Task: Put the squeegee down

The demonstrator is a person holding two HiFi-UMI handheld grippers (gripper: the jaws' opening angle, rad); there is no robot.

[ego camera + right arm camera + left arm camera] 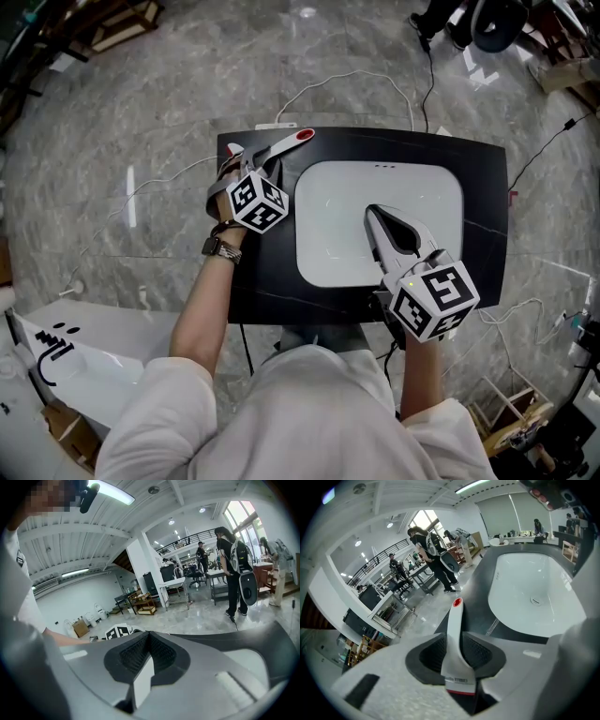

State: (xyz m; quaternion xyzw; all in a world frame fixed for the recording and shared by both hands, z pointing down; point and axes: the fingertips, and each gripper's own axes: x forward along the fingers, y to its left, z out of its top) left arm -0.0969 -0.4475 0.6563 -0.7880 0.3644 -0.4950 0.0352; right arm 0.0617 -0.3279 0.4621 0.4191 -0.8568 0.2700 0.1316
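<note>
A black tabletop [483, 187] fills the middle of the head view, with a white sink [328, 248] sunk into it, slightly right of centre.

The right gripper [371, 210] reaches from the near right out over the sink. Its jaws are closed tip to tip with nothing between them.

The left gripper [255, 159] is at the far left corner of the tabletop, just left of the sink. Its jaws stand apart, and the squeegee [286, 142] runs between them. In the left gripper view, dark pad surface shows on both sides of the narrow white handle, so the pads flank it rather than clamp it.

The squeegee sits at the far left of the tabletop, close to the far edge. Whether it rests on the surface cannot be told. Its long axis runs from the left gripper towards the far right, roughly along that far edge. The wider part, with a red stripe [459, 692], lies deep between the jaws. The slim handle sticks out past their tips and ends in a red cap [457, 603] that points away from the gripper.
</note>
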